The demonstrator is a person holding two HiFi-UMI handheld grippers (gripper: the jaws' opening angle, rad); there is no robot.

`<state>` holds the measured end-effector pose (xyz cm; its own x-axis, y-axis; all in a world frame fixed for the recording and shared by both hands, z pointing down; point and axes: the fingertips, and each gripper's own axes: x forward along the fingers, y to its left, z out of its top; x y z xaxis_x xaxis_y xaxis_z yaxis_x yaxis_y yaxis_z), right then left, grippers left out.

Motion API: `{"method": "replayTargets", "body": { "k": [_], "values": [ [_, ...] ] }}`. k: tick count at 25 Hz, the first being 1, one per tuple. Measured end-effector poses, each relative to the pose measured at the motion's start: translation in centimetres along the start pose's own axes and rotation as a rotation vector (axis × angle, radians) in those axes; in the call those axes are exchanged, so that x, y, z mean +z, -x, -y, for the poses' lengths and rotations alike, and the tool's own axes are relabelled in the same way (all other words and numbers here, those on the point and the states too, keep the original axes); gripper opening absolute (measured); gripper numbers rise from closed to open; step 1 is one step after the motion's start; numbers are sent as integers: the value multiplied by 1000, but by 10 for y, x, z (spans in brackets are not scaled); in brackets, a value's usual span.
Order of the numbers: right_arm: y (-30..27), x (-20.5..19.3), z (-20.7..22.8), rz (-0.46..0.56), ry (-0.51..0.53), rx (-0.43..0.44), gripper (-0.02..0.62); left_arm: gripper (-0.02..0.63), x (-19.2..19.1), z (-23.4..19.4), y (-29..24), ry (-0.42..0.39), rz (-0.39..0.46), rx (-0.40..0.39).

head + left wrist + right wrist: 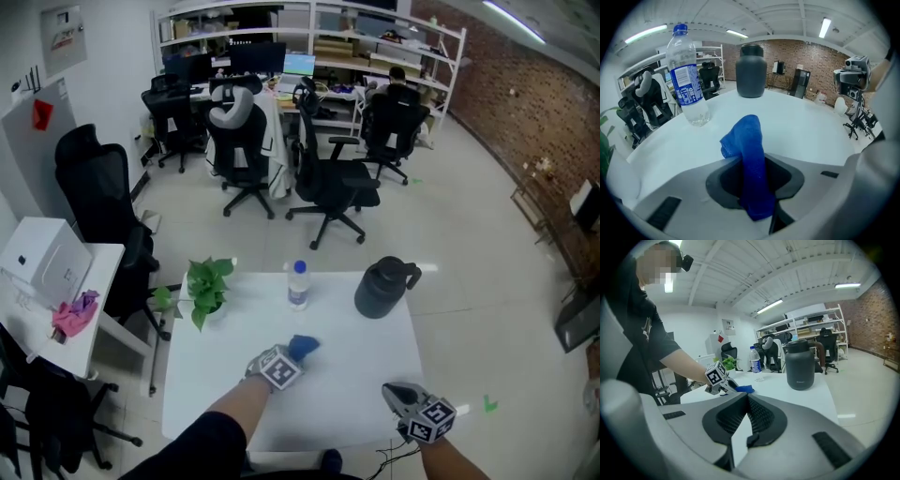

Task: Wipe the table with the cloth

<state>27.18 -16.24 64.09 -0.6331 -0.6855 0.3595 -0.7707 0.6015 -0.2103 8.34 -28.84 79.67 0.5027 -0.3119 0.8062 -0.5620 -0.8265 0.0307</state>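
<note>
Grey and white, the right gripper (398, 397) hangs over the near right corner of the desk (361, 370), its jaws closed against each other with nothing between them. Further in, near the middle of the desk, the left gripper (284, 364) has its jaws clamped on the blue cloth (749, 154), which runs through them as a narrow bunched strip, with a loose fold curling up beyond the tips. That is probably the first risk: a wad this tight would wipe only a thin line, and the drag of the desk could pull it out of so small a bite. Just past the cloth, toward the far edge, stands a clear water bottle (297, 284). It looks light, so a forward stroke carried too long could tip it. The dark jug (384, 289) to its right and the potted plant (206, 289) at the far left corner are less exposed, though a wide sweep might reach them. As for pose, the right hand sits low and close to level at its corner, out of the way. The left forearm reaches in from the near edge with its gripper pitched steeply down at the desk.
</note>
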Motion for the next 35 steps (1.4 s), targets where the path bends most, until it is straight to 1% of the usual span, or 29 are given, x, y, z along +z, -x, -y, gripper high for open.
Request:
{"method": "replayTargets", "body": {
  "k": [17,28,31,35],
  "values": [
    [12,-12,-4,-11,-3,-10,14,101,-1,3,-1,20,-13,12],
    [15,-12,-5,-13,-4,-11,14,100,-2,3,0,21,-29,-6],
    [14,-12,-5,-13,-3,-10,14,99,-6,2,0,27,-48,-5],
    [14,-11,-5,-11,-1,-8,14,97,-5,8,1,25,-47,-22]
  ]
}}
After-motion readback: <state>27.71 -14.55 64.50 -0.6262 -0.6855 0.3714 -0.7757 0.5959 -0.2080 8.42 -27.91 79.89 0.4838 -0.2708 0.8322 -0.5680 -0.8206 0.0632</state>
